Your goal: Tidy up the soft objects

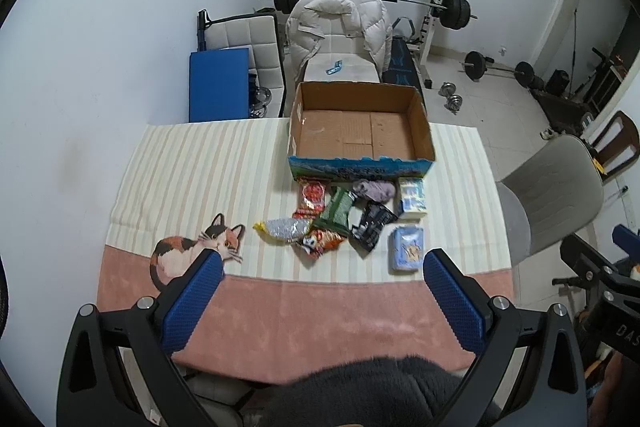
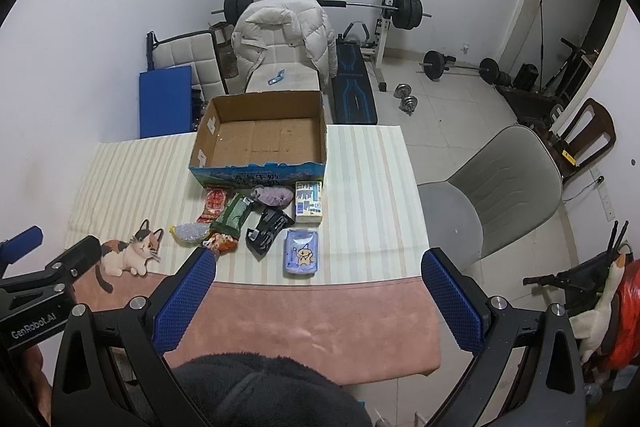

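Note:
An open cardboard box (image 1: 420, 125) (image 2: 200, 143) stands at the table's far side with nothing inside. In front of it lie soft things: a purple cloth (image 1: 376, 190) (image 2: 272, 195), a red snack bag (image 1: 311, 199) (image 2: 215, 203), a green packet (image 1: 338, 211) (image 2: 234, 217), a black packet (image 1: 372, 227) (image 2: 266, 227), a silver bag (image 1: 285, 228), a blue tissue pack (image 1: 407, 249) (image 2: 302, 253) and a white tissue pack (image 1: 412, 198) (image 2: 309, 202). A cat plush (image 1: 188, 253) (image 2: 130, 253) lies to the left. My left gripper (image 1: 322, 263) and right gripper (image 2: 318, 263) hover open above the table's near edge, holding nothing.
A striped cloth (image 1: 192, 171) with a pink border covers the table. A grey chair (image 2: 508, 195) stands to the right. Behind the table are a chair draped with a white puffer jacket (image 1: 340, 23), a barbell rack (image 1: 440, 7), weights on the floor and a blue mat (image 1: 218, 85).

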`<state>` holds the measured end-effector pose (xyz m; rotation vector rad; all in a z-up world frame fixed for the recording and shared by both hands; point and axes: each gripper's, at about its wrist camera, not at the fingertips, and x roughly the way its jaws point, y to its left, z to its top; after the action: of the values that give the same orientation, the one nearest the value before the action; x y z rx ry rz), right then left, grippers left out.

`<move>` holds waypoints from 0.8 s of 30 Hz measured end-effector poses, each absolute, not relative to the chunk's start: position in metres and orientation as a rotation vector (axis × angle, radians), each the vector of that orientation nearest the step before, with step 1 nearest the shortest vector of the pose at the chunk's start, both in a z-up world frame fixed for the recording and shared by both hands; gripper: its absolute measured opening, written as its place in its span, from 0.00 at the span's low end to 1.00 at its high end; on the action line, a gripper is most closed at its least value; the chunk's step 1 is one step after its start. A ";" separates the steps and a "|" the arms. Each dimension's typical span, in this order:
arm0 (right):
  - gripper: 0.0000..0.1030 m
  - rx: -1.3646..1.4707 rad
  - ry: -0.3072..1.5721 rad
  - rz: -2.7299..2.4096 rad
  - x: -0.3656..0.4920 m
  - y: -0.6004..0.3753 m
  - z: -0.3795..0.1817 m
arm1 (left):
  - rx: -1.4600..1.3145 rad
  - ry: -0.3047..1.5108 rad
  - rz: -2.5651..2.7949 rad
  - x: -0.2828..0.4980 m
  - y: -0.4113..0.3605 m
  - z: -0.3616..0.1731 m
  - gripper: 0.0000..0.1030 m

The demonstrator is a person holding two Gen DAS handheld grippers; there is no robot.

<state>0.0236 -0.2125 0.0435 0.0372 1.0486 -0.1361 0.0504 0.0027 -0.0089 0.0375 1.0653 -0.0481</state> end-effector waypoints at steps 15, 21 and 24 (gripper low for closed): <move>1.00 0.190 1.460 -0.101 0.172 -0.253 -0.217 | -0.027 1.416 -0.008 0.214 0.033 -0.238 0.91; 0.91 0.277 1.590 -0.105 0.207 -0.261 -0.326 | 0.116 1.552 -0.125 0.260 -0.012 -0.326 0.70; 0.86 0.324 1.645 -0.109 0.212 -0.264 -0.359 | 0.173 1.591 -0.165 0.273 -0.030 -0.354 0.70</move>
<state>0.2115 -0.2643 -0.3595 0.3242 1.6446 -0.1095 0.2726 -0.0300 -0.3536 0.1733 1.5906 -0.1651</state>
